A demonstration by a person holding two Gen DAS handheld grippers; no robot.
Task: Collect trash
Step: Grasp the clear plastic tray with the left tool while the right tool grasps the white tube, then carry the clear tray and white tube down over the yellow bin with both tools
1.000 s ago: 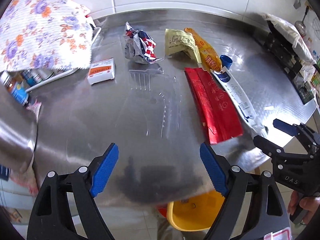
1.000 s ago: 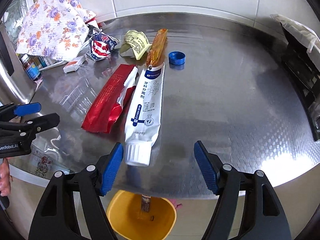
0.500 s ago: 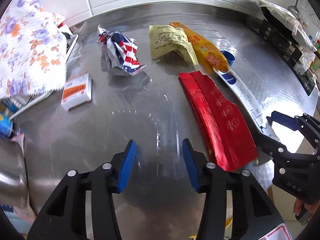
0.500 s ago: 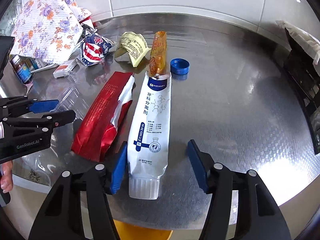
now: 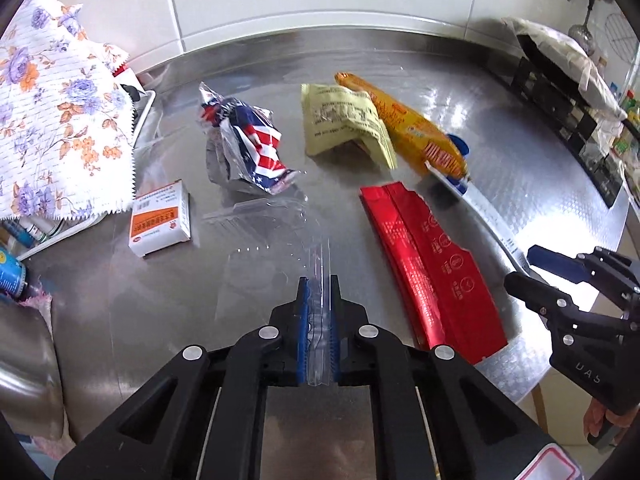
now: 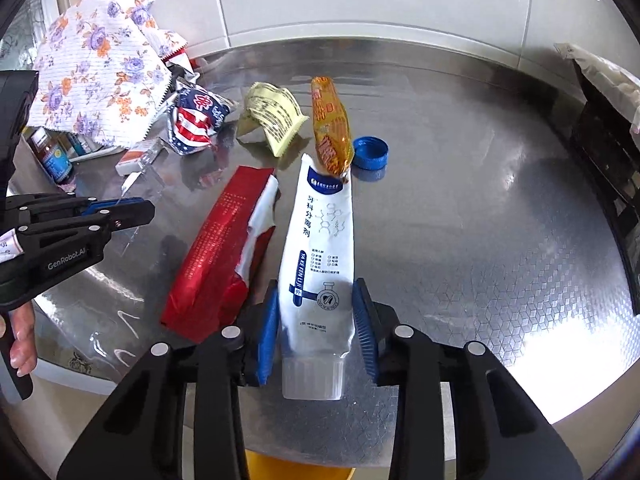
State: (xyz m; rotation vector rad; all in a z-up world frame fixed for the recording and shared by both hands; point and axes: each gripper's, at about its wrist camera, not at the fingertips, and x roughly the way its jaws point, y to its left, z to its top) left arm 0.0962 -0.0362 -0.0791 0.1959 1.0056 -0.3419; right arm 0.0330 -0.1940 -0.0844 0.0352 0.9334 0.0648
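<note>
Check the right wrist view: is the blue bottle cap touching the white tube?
No. The blue bottle cap lies on the steel counter apart from the white tube, with bare metal between them.

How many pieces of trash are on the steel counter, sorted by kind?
Wrappers: 4, red, yellow, orange, flag-print
Tubes: 1, white tube
Bottle caps: 1, blue cap
Clear plastic packaging: 1
Small boxes: 1
Total: 8
</note>
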